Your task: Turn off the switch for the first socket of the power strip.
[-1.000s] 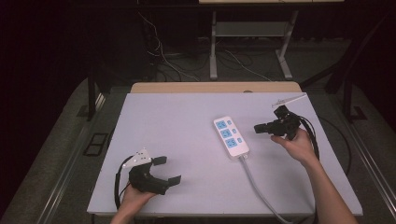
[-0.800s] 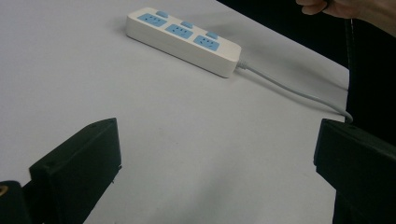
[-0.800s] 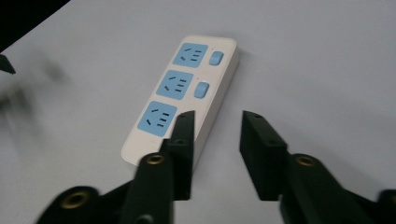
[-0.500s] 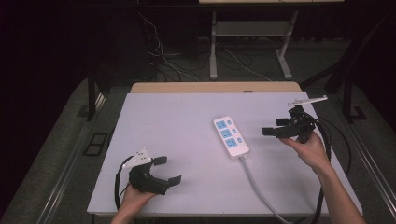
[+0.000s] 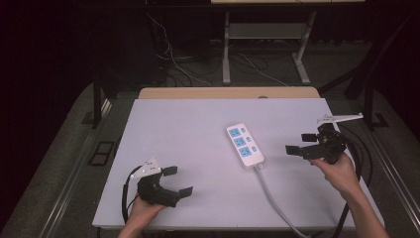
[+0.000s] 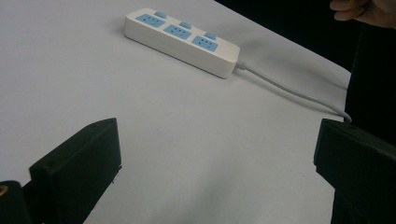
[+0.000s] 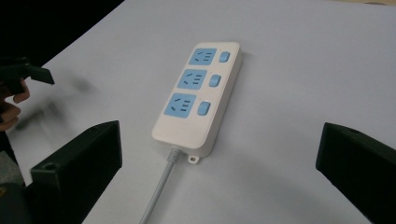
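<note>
Power strip (image 5: 245,145) lies flat mid-frame on the tabletop (image 5: 188,129), cord (image 5: 277,203) trailing to lower right. I read it as rigid, light, slick plastic; I'd pinch across the narrow body. Left gripper (image 5: 174,180) and right gripper (image 5: 298,143) both have fingers spread, empty

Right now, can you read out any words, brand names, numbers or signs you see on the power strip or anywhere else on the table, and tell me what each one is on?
None can be read.
Power strip: blue socket faces and blue switches, no legible print.
Its cable: no markings.
Table: plain surface, no labels.
</note>
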